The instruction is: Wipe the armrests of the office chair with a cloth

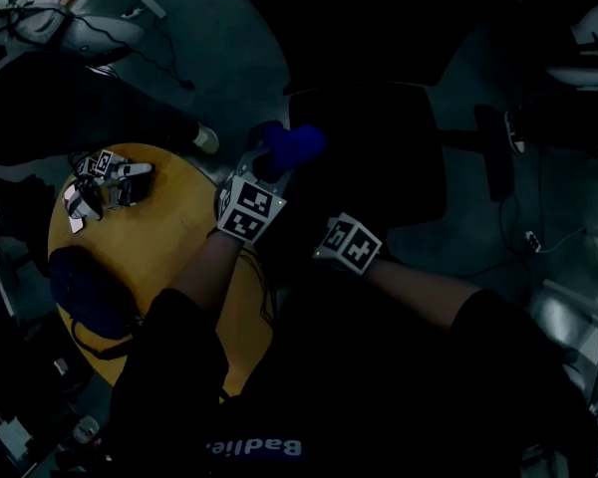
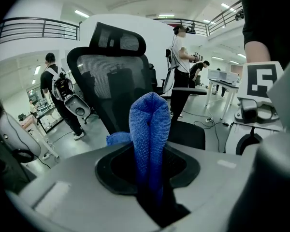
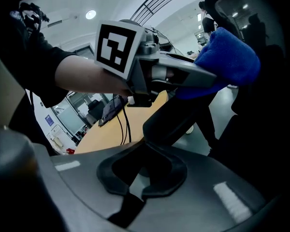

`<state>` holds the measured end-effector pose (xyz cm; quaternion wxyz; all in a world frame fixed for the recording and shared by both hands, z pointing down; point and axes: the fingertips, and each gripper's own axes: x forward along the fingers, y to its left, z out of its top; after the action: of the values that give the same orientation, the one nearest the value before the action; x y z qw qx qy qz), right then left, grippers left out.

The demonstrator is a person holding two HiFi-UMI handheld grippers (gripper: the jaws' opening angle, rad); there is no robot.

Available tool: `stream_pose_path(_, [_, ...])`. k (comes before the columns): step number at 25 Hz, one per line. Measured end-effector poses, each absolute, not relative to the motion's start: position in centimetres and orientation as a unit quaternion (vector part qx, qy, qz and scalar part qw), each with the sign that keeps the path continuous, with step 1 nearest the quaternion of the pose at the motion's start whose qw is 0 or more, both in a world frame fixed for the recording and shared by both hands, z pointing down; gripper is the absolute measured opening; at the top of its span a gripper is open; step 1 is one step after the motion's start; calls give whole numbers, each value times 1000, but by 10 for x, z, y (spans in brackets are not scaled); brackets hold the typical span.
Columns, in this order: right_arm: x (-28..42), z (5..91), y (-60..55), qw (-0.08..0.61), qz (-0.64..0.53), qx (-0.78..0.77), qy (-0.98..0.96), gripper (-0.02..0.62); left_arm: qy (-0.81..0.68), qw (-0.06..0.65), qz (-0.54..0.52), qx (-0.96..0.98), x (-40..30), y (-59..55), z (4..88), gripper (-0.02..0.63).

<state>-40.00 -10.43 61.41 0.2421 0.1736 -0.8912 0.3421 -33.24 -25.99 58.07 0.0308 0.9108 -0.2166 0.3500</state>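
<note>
The black office chair (image 1: 379, 157) stands in front of me, and its mesh back (image 2: 111, 86) fills the left gripper view. My left gripper (image 2: 150, 170) is shut on a folded blue cloth (image 2: 150, 122) that sticks up from between the jaws. In the head view the cloth (image 1: 293, 145) sits over the chair's left side. My right gripper (image 3: 145, 170) is closed around a black bar, apparently the chair's left armrest (image 3: 176, 120), just below the cloth (image 3: 227, 62). The right gripper's marker cube (image 1: 351, 244) shows near the seat's front. The other armrest (image 1: 493, 152) lies at the far right.
A round yellow table (image 1: 169, 257) stands to the left, close to the chair, with a dark blue cap (image 1: 85, 287) and small devices (image 1: 105, 182) on it. Cables cross the floor (image 1: 538, 237) on the right. People stand in the hall beyond the chair (image 2: 60, 95).
</note>
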Motion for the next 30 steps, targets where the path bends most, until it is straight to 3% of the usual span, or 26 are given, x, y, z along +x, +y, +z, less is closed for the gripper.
stream_pose_path(13, [-391,620,-93,292,338,175,-877,5,-220,72,341,911,-343,-189,577,129])
stream_pose_path(22, [-382,605,-86,281,339,173,-881,5,-232,91,336,908,-349,-140,572,129])
stream_pose_path(30, [-333,589,-87,264,344,215,-875,5,-327,132,229,907,-368,-143,525,129])
